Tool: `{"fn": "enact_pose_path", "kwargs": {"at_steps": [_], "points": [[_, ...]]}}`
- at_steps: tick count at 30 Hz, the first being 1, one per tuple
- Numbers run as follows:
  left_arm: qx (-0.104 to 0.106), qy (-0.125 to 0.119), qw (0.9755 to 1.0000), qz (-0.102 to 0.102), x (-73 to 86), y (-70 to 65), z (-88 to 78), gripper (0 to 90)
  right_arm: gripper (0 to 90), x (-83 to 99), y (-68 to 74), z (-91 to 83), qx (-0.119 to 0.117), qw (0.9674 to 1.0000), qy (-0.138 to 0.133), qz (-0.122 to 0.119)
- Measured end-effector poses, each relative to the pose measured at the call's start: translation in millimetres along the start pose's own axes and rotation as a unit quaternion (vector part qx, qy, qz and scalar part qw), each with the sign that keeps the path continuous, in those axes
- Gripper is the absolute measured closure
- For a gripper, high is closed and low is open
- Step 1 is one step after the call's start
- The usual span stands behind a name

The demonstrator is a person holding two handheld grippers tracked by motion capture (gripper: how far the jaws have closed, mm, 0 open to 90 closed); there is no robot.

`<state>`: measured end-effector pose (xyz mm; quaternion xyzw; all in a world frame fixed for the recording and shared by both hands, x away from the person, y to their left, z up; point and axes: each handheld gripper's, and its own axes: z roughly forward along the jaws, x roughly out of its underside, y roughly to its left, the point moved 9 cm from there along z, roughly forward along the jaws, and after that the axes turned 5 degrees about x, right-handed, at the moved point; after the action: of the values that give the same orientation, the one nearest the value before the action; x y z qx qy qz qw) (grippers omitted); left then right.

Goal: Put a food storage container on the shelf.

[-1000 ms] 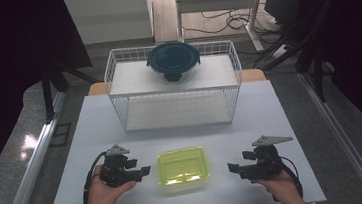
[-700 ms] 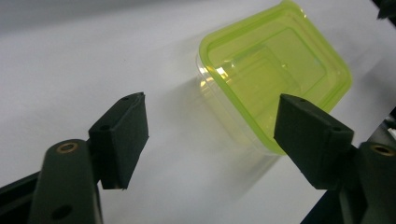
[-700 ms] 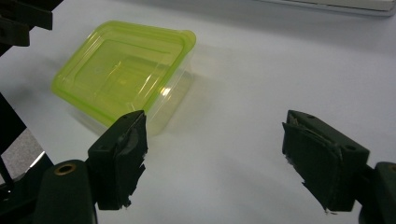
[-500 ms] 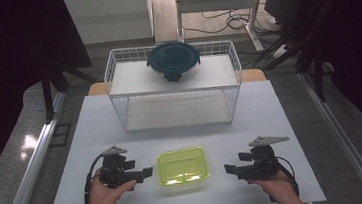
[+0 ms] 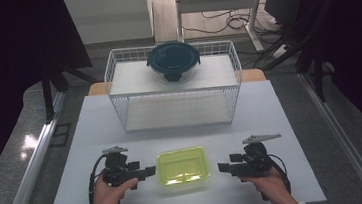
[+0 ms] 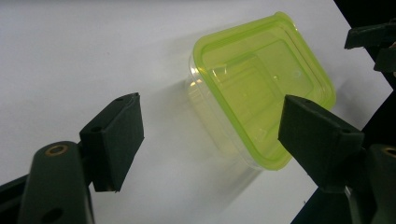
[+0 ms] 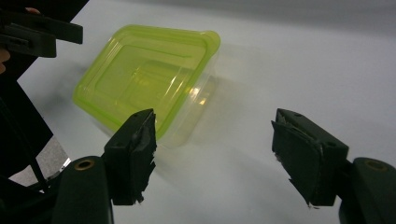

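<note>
A green-lidded tub (image 5: 182, 165) sits on the white desk (image 5: 281, 117) close to its near edge, about midway between the left and right edges. The tub has a clear body under a flat lime lid (image 6: 264, 81) that is seated all round. The left gripper (image 5: 148, 172) lies level just off the tub's left side, held in a hand (image 5: 105, 199) that comes in over the near edge; its jaws are spread with nothing between them, and in the left gripper view the tub lies ahead of the pads (image 6: 114, 137), its near corner behind the right-hand pad, with no contact visible. Its jaws have just been opening, then eased in slightly, with nothing between them. The right gripper (image 5: 223, 168) points at the tub's right side from near by, a gap of bare desk between them, held in the other hand (image 5: 272, 188). Its jaws are spread too and have just been closing somewhat, with bare desk between them; in the right gripper view the tub (image 7: 144, 84) lies beyond the left-hand pad. At the far edge stands a white wire rack (image 5: 175, 90), and on its top shelf a round bowl (image 5: 173, 62) with a dark teal lid, well apart from the tub.
</note>
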<state>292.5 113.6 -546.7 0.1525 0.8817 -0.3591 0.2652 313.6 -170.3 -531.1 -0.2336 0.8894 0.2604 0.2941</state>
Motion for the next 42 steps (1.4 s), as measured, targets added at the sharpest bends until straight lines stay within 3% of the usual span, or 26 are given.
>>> {"fn": "enact_pose_path", "kwargs": {"at_steps": [7, 10, 18, 20, 23, 29, 38, 42], "points": [[0.024, 0.010, 0.9995, -0.018, 0.3, -2.2, 13.0, 24.8, 31.9, -6.9, 4.5, 20.0, -0.016, 0.9996, 0.014, 0.019], [0.046, 0.009, 0.9982, -0.037, -2.0, -2.9, 18.5, 26.2, 33.2, -9.4, 6.9, 27.9, -0.025, 0.9989, 0.023, 0.031], [0.059, 0.016, 0.9970, -0.048, -3.2, -1.0, 27.2, 31.6, 39.6, -13.5, 12.1, 46.1, -0.034, 0.9973, 0.041, 0.050], [0.065, 0.014, 0.9961, -0.059, -3.1, -0.3, 28.7, 33.0, 41.1, -13.2, 13.1, 51.2, -0.042, 0.9963, 0.047, 0.059], [0.081, 0.014, 0.9936, -0.078, -2.0, -0.6, 31.1, 34.2, 44.3, -13.2, 15.4, 57.3, -0.064, 0.9931, 0.053, 0.083], [0.105, 0.021, 0.9905, -0.087, 0.8, -3.1, 33.4, 45.6, 51.7, -11.4, 18.1, 61.3, -0.092, 0.9881, 0.063, 0.106], [0.119, 0.035, 0.9858, -0.113, 5.9, -1.8, 38.0, 64.1, 64.5, -7.5, 17.4, 62.6, -0.120, 0.9802, 0.074, 0.139], [0.122, 0.030, 0.9842, -0.125, 6.4, -2.3, 37.4, 71.2, 70.9, -5.9, 14.8, 60.0, -0.128, 0.9759, 0.073, 0.161]]}}
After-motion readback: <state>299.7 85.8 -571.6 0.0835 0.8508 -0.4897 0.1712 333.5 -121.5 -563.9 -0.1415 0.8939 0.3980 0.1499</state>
